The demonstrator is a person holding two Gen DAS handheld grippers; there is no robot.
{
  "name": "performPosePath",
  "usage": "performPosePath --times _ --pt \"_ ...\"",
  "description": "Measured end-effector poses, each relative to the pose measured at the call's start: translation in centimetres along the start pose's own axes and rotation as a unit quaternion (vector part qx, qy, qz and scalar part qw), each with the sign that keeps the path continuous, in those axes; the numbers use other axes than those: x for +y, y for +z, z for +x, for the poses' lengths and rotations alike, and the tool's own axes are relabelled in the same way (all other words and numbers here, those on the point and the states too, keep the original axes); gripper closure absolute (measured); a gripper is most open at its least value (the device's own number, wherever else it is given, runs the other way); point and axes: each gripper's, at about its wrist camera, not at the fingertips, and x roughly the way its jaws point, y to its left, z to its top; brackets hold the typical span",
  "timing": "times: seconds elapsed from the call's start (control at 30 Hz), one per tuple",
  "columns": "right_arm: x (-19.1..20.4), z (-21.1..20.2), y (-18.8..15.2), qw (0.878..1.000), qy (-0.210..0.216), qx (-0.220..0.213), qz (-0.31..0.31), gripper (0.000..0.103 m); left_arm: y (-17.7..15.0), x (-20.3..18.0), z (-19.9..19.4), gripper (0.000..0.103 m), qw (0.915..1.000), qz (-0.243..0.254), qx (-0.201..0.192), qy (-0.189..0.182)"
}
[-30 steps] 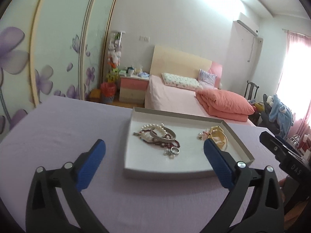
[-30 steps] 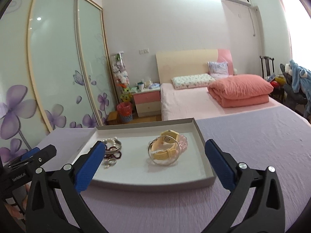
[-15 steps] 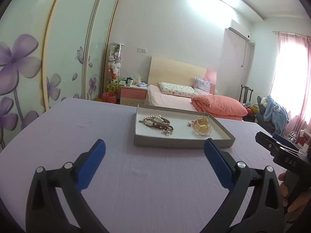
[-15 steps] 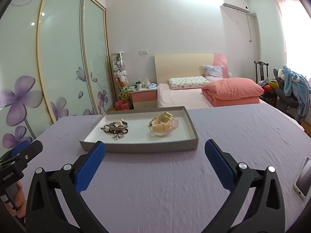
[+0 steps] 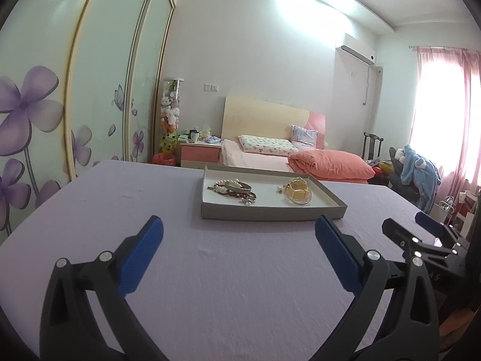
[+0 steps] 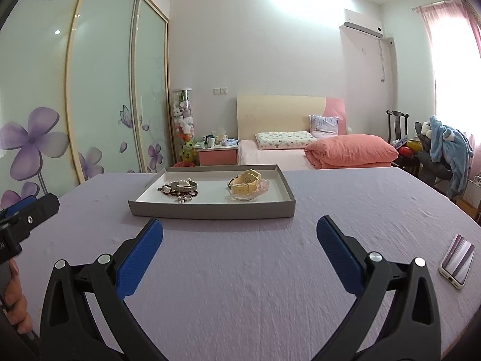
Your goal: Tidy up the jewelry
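A shallow grey tray [image 5: 270,212] [image 6: 210,210] stands on the purple-covered table. In its left half lies a tangle of pearl and dark bead bracelets with a silver bangle [image 5: 234,189] [image 6: 179,189]. In its right half lie a yellow watch and a clear bangle [image 5: 298,193] [image 6: 245,186], with pink beads beside them. My left gripper [image 5: 239,242] is open and empty, well short of the tray. My right gripper [image 6: 239,242] is open and empty, also short of the tray.
A phone [image 6: 457,261] lies on the table at the right edge. The purple tablecloth [image 5: 210,270] covers the whole table. A bed with a pink quilt [image 6: 351,150], a nightstand and a sliding wardrobe stand beyond the table.
Both grippers have pulled back from the tray and lowered, so the tray now appears smaller and farther. Both stayed open and empty.
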Motion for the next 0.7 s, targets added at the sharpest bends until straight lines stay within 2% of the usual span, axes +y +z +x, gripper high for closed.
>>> performPosePath --times 0.7 --pt "-0.14 -0.79 0.03 1.000 0.011 -0.006 0.005 0.002 -0.02 0.49 0.19 0.004 1.0000 -0.003 0.005 -0.002"
